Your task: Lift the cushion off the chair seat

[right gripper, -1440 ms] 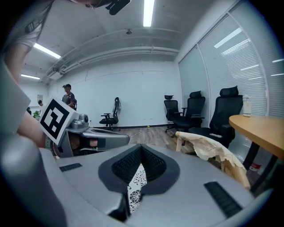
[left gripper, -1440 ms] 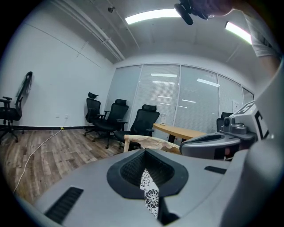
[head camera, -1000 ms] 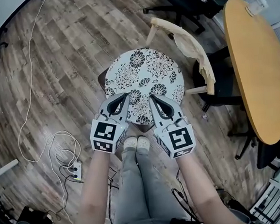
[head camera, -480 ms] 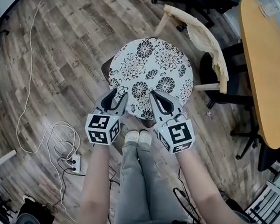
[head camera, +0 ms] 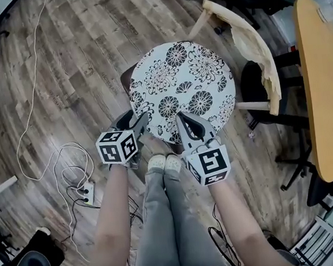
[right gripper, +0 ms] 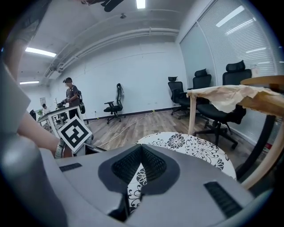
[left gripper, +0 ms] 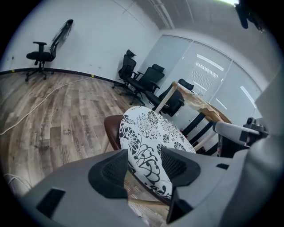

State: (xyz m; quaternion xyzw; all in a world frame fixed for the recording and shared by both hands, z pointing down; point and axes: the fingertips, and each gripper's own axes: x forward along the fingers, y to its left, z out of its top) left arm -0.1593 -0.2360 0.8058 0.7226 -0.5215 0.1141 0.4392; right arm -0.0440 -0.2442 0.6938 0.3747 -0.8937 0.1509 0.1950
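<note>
Left gripper (head camera: 135, 120) dropped, fingers just spread around cushion (head camera: 179, 82) edge; right gripper (head camera: 181, 118) fingers pinch edge.

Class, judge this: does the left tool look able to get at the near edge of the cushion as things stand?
Probably yes. The left tool, whose jaws have just been opening, has the rim of the cushion between them, unpinched; nothing blocks it.

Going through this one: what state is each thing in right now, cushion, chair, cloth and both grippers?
cushion: lying on the seat, not lifted.
chair: upright, seat covered by the cushion.
cloth: draped over the chair's back.
left gripper: open, jaws have just been opening, cushion's near edge between them, pads not pressing.
right gripper: shut, tips together at the cushion's near edge.
</note>
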